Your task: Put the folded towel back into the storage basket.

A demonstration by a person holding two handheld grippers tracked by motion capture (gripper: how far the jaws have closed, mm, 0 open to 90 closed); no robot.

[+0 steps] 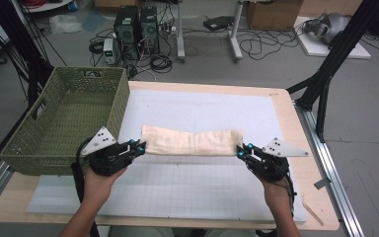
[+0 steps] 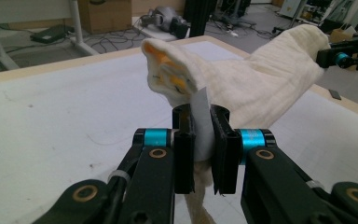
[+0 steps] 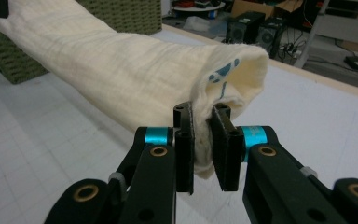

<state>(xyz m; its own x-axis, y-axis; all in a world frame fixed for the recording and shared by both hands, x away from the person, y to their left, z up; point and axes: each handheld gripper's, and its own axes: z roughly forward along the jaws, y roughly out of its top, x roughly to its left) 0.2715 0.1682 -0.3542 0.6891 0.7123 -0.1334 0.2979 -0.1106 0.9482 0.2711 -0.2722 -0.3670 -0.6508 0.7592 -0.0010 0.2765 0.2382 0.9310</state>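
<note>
Nearest us, our left hand-held gripper (image 1: 140,146) and right hand-held gripper (image 1: 240,150) each clamp one end of the cream folded cloth (image 1: 192,140), its length running left-right above the surface (image 1: 202,108); farther left sits the green woven basket (image 1: 44,143).

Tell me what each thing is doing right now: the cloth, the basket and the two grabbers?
Cloth: folded into a long band, stretched between both grippers, pinched at each end.
Left gripper: shut on the cloth's left end; fingers clamp it.
Right gripper: shut on the cloth's right end.
Basket: upright at the table's left edge, looks empty.
Table: white gridded mat on top.
</note>
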